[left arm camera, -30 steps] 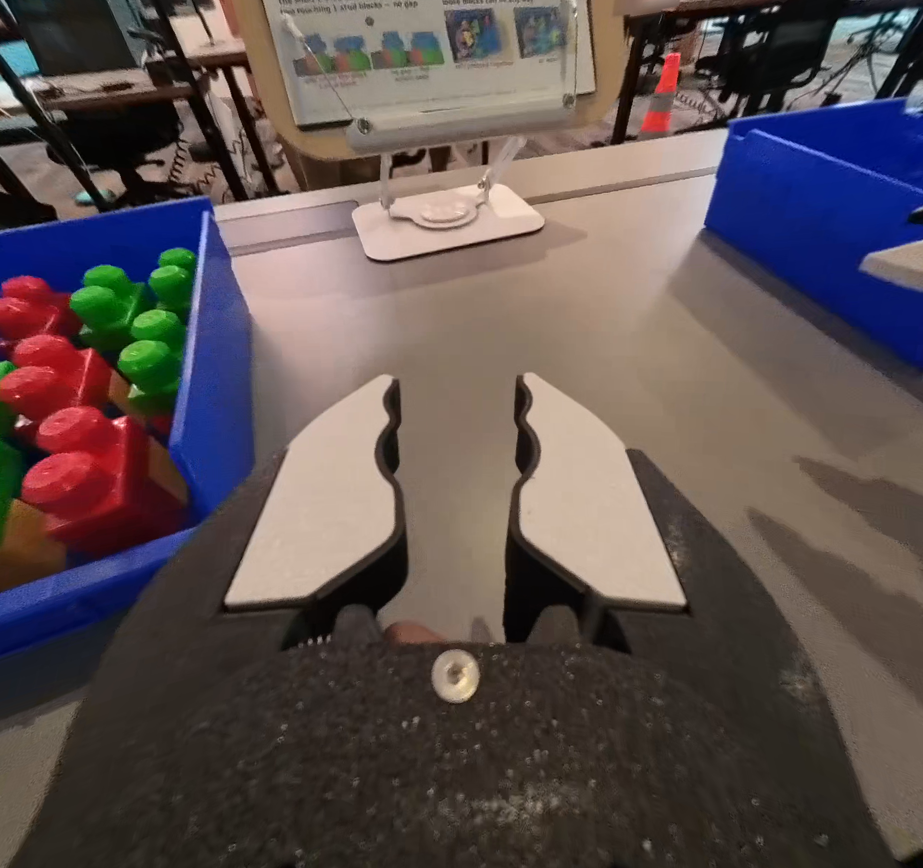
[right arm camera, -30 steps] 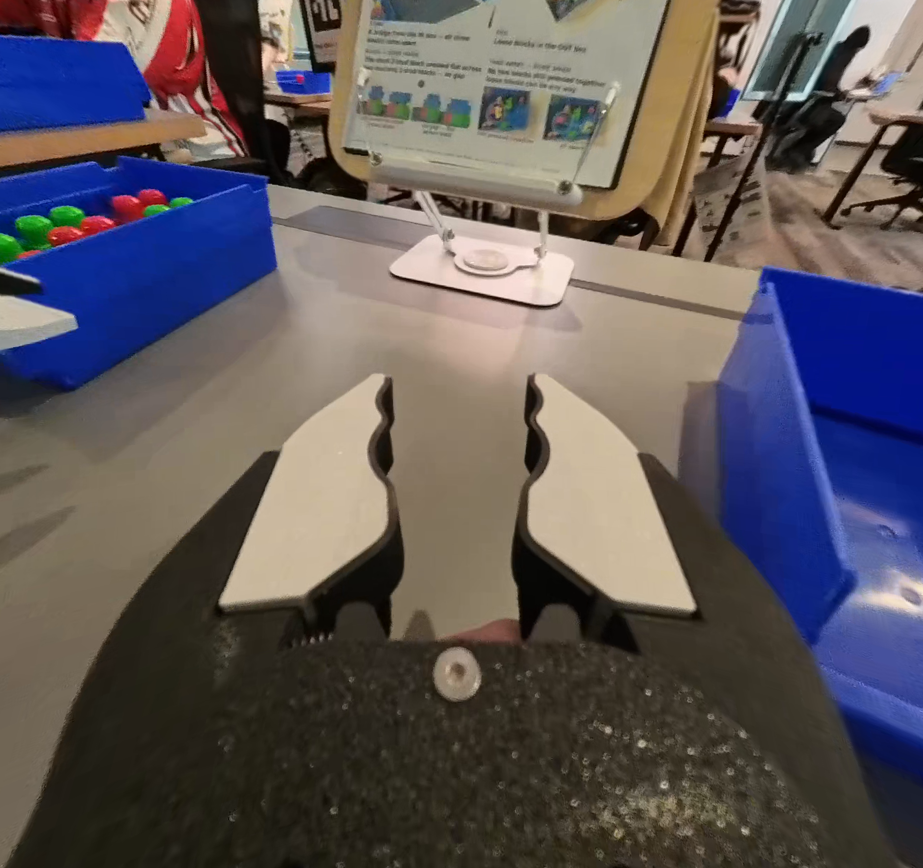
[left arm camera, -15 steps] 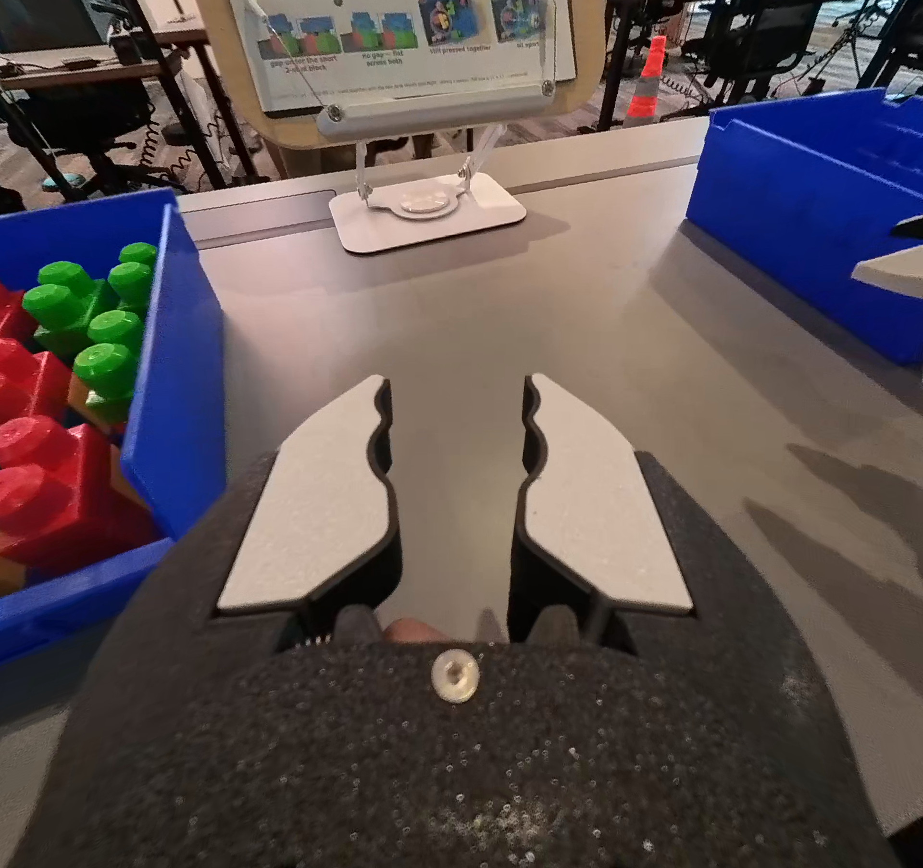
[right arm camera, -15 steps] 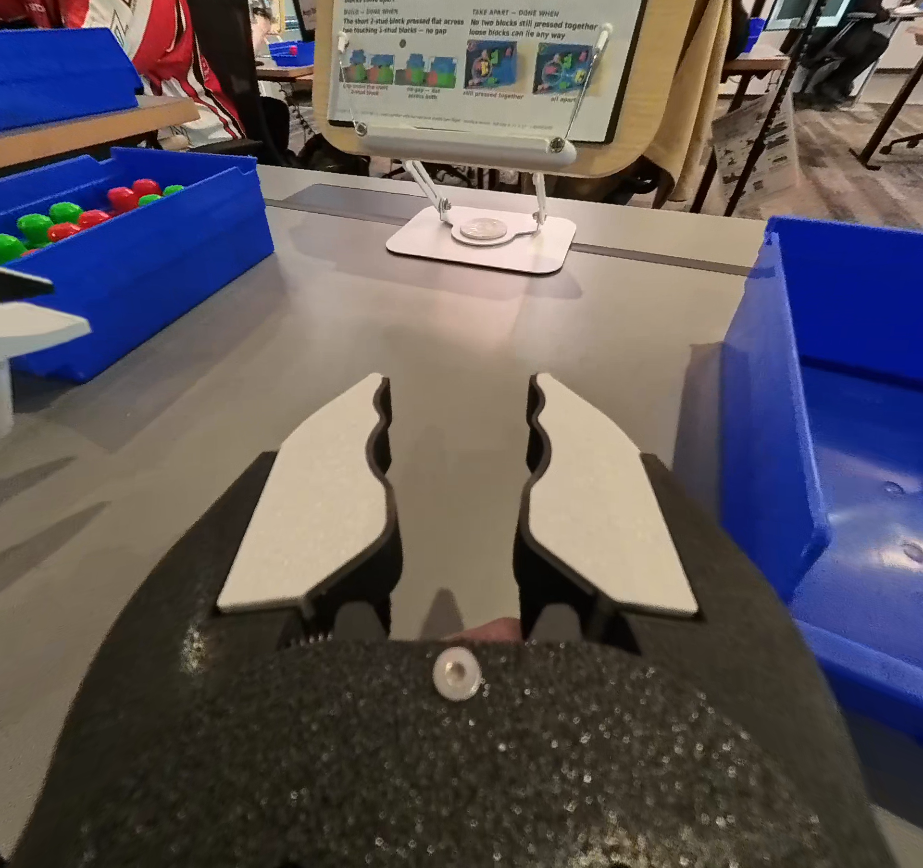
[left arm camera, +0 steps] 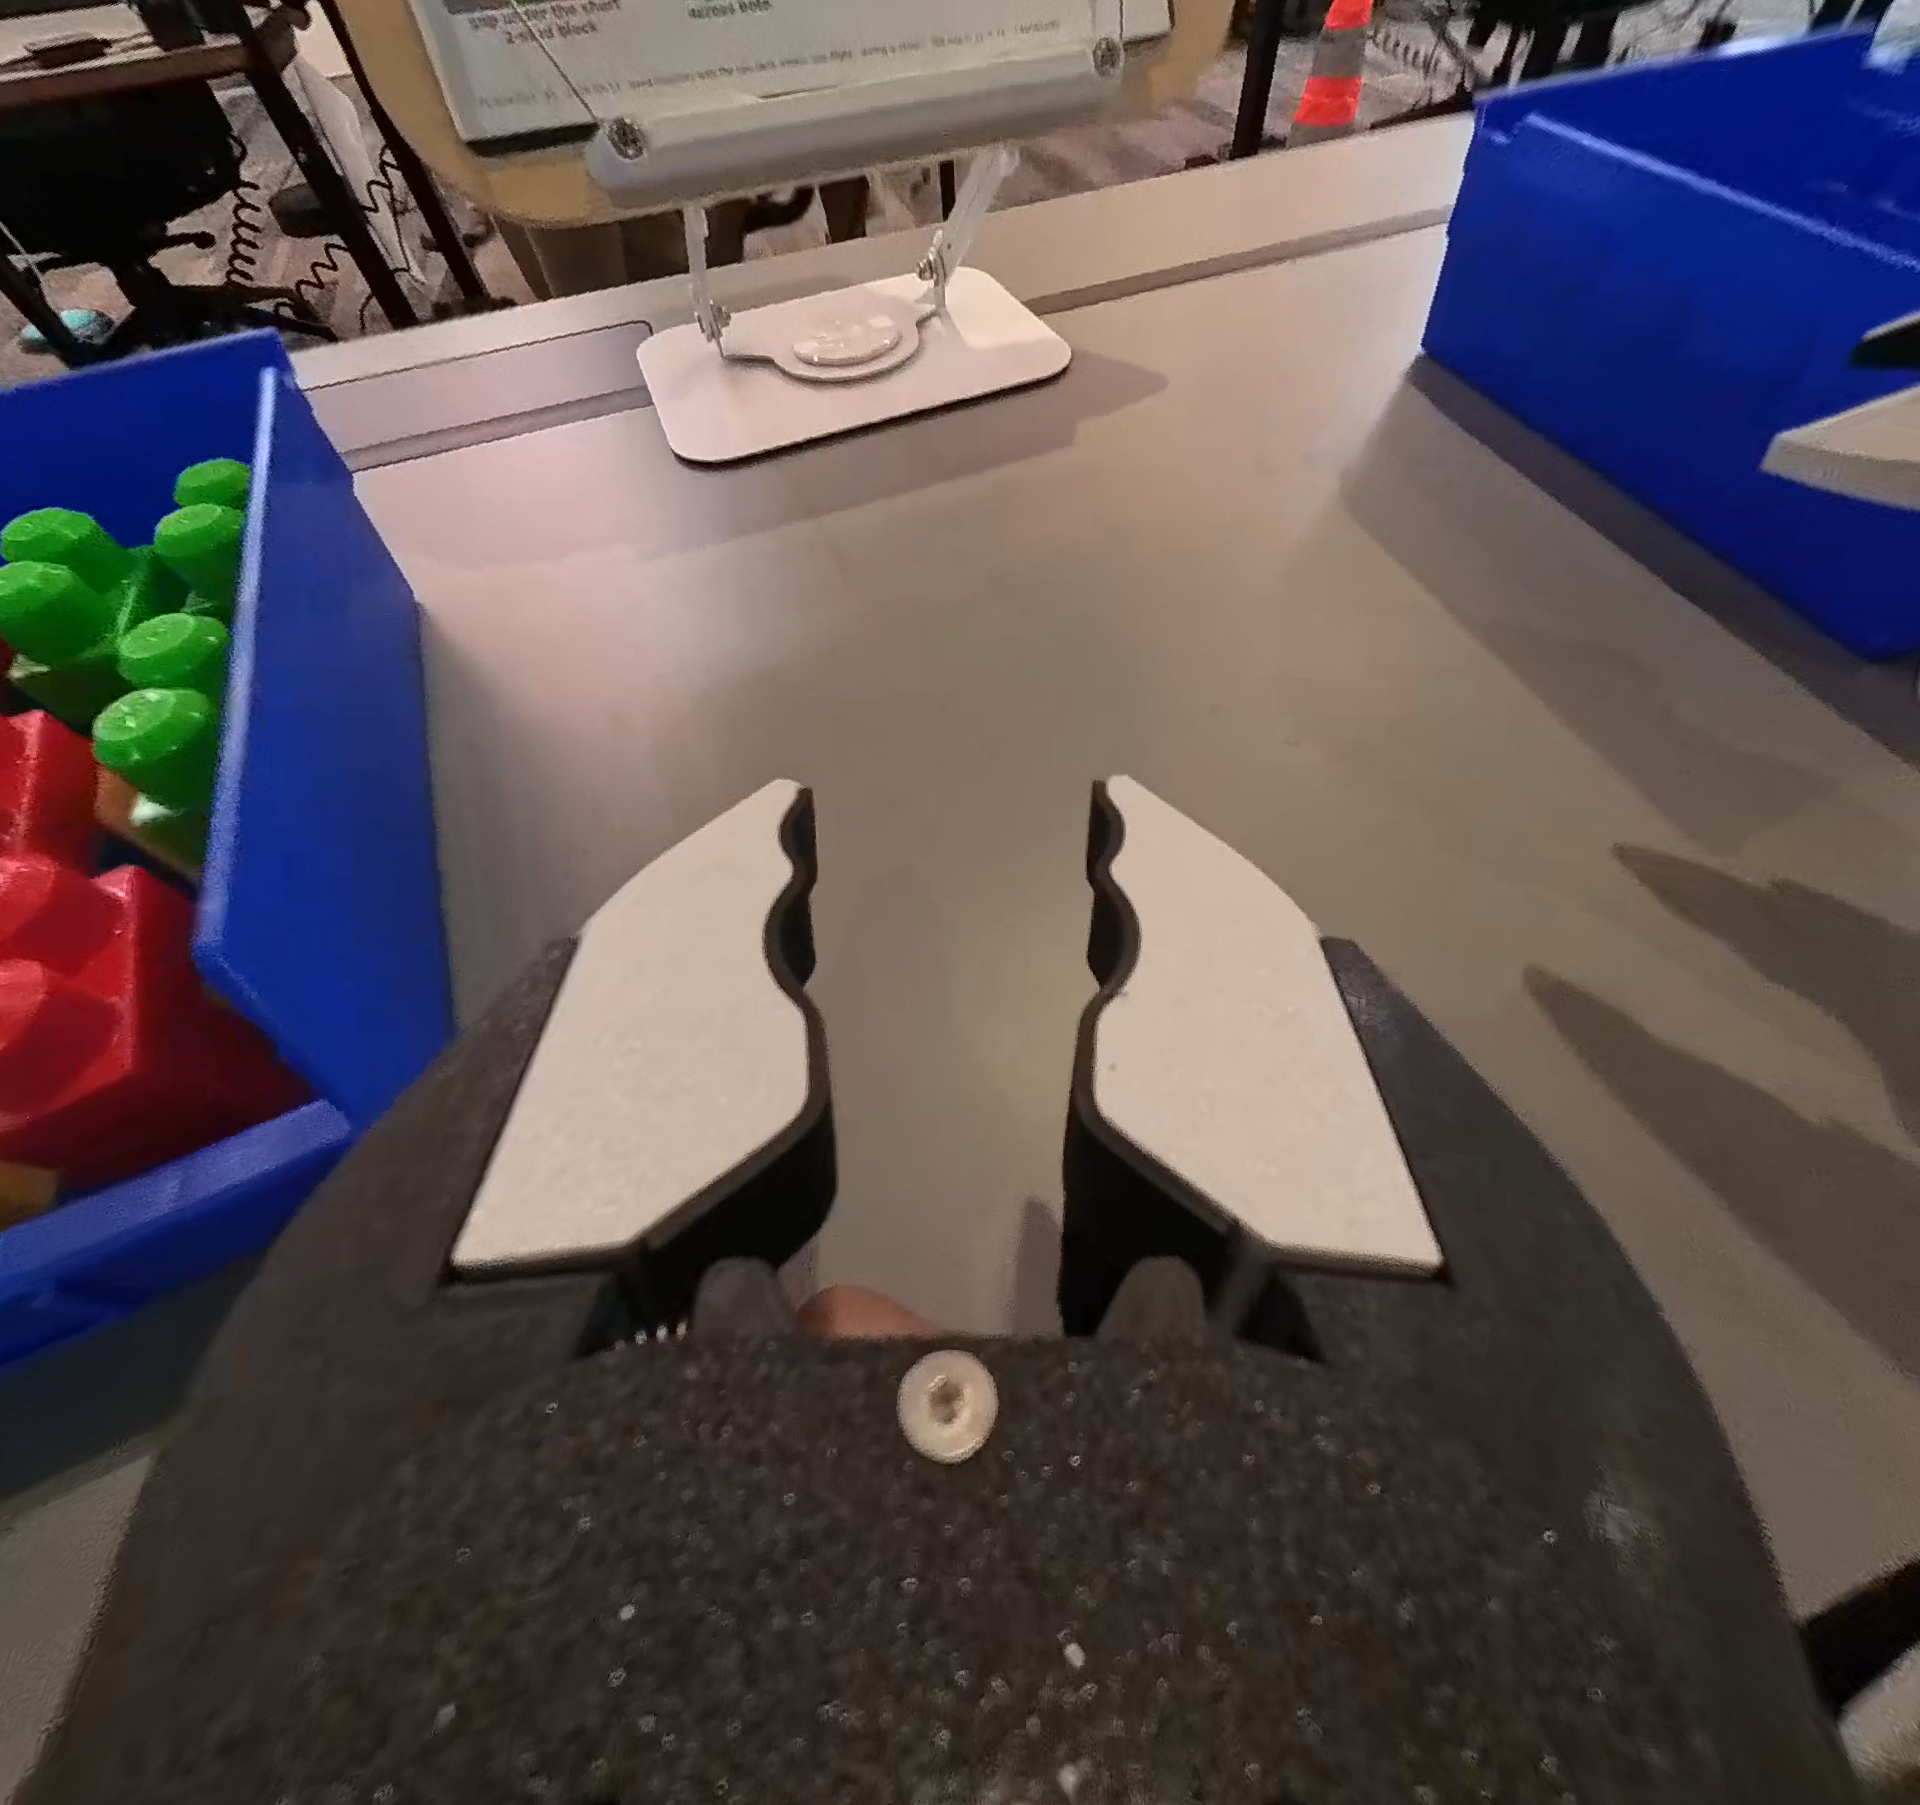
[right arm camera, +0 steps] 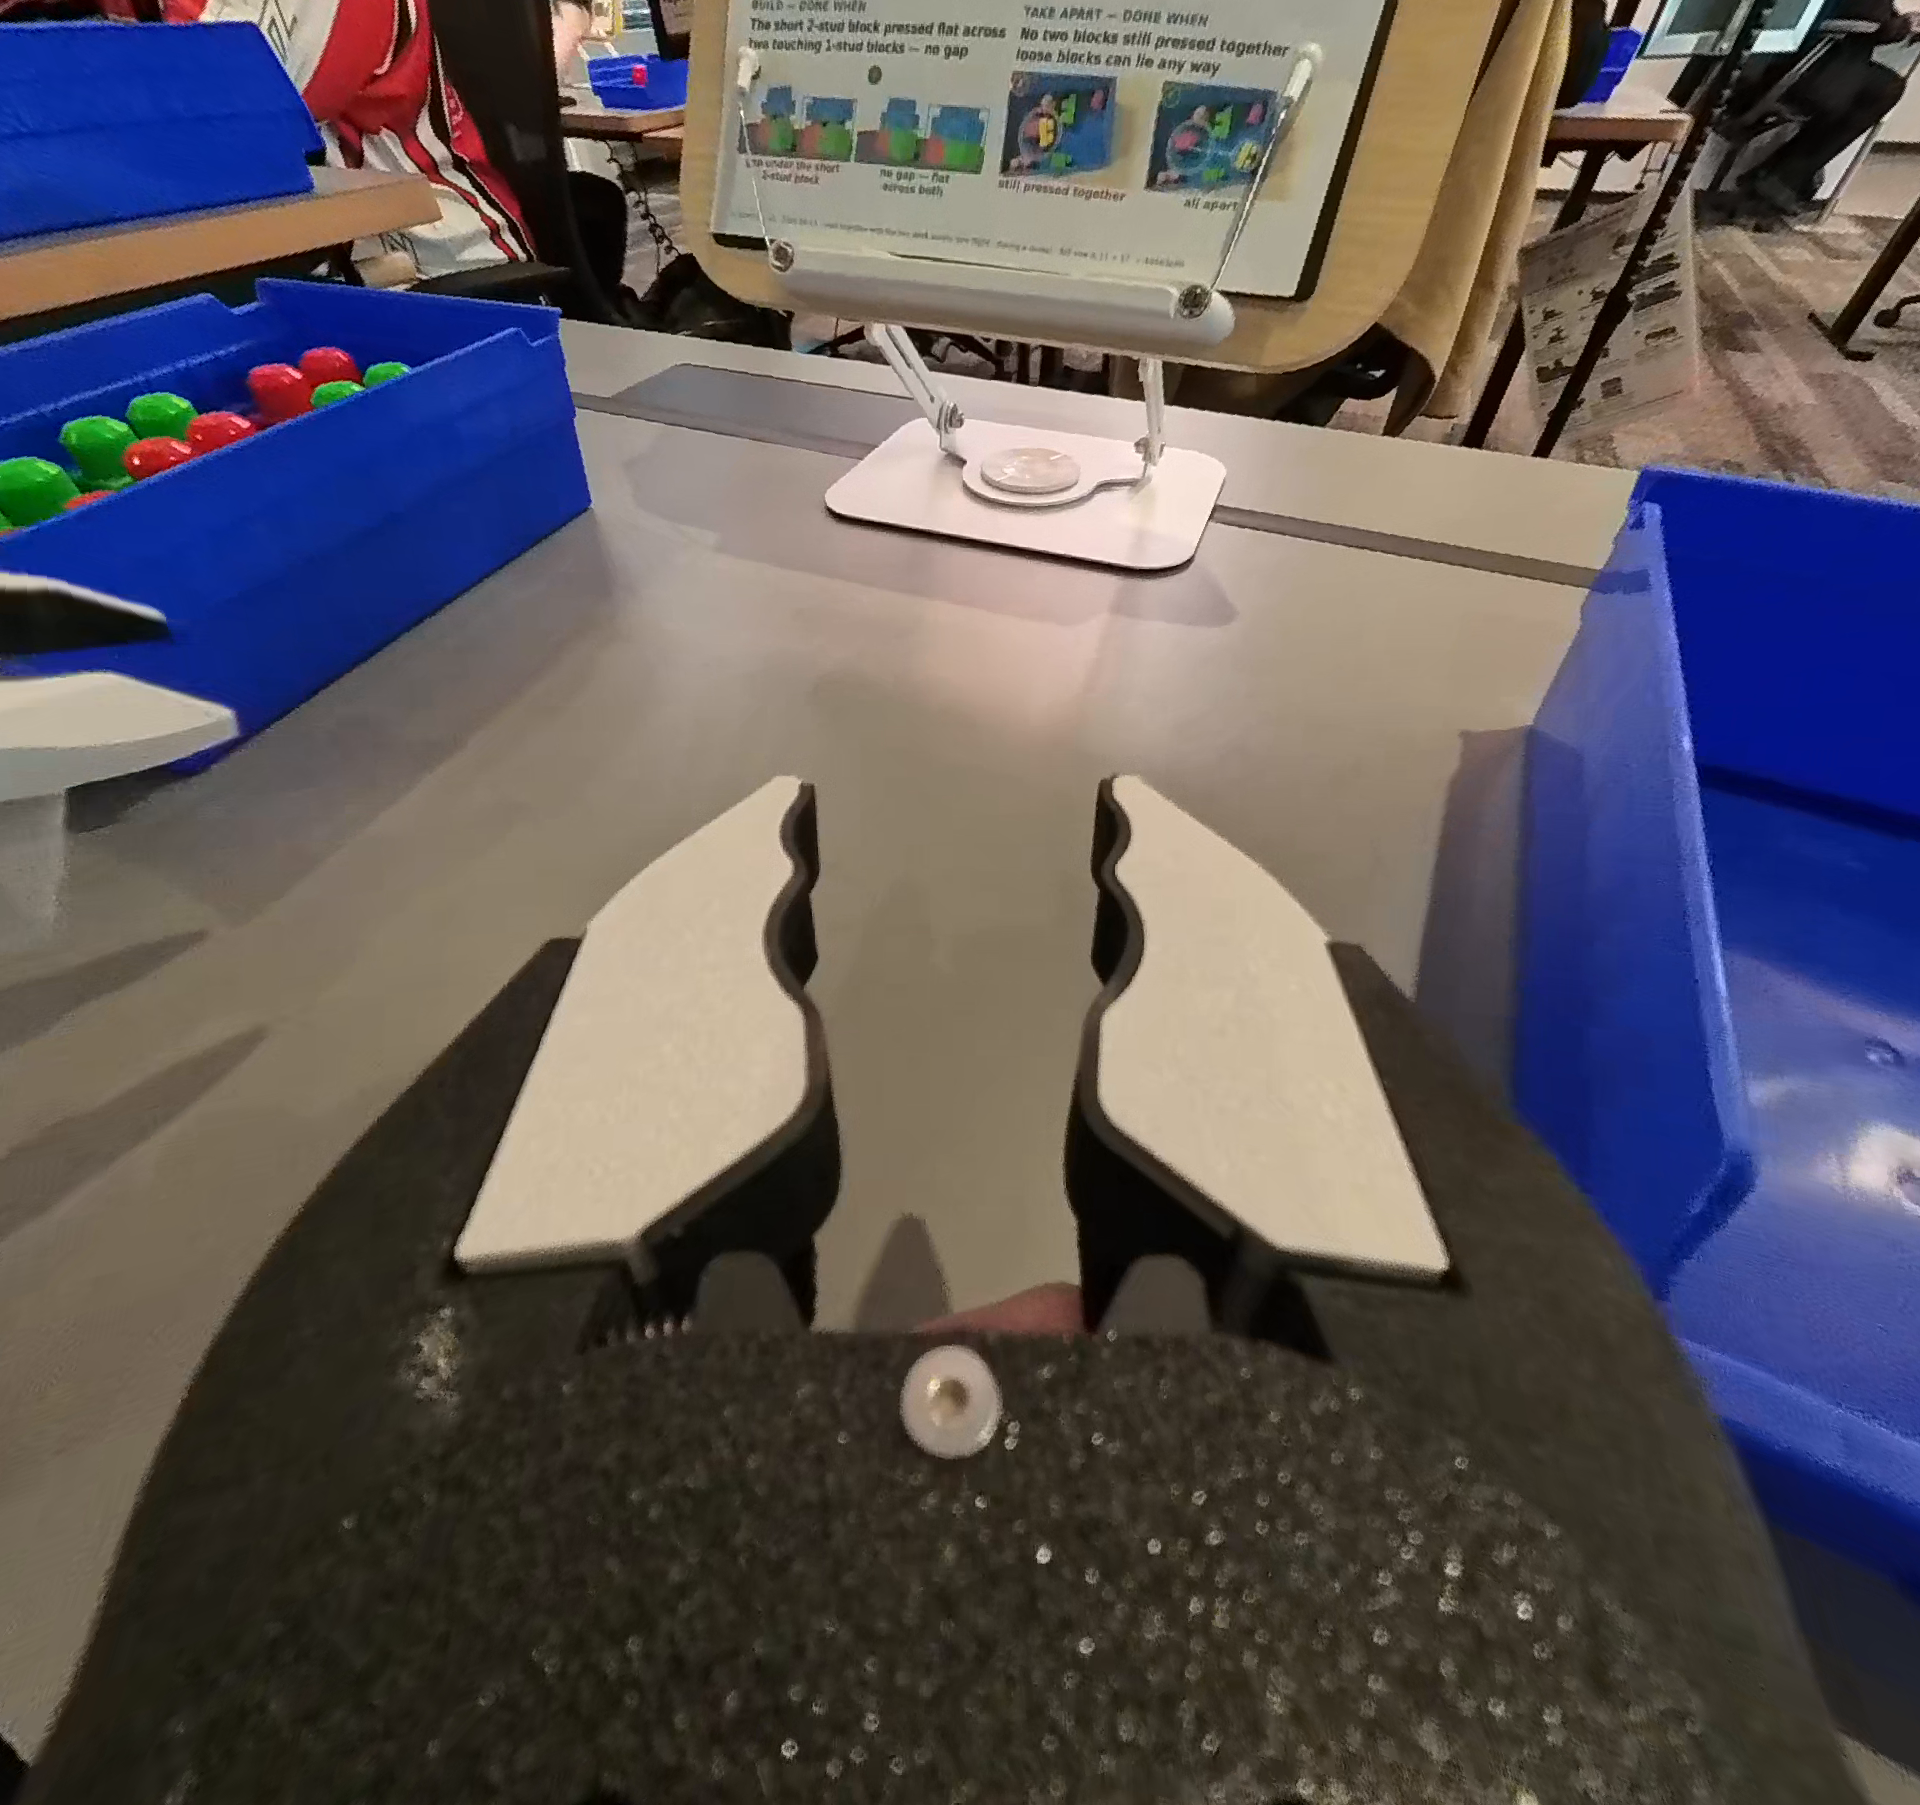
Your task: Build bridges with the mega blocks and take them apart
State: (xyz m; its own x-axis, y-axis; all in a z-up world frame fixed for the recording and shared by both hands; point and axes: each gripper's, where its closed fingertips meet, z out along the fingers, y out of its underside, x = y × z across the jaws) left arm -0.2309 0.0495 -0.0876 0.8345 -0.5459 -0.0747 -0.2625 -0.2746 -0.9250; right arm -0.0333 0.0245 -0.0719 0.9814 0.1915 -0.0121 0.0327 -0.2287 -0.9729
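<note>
Left gripper gapes over grey table; office chairs behind.

The right gripper is held with fingers parted over the grey desk, between a bin of red and green blocks and an empty blue bin.
</note>
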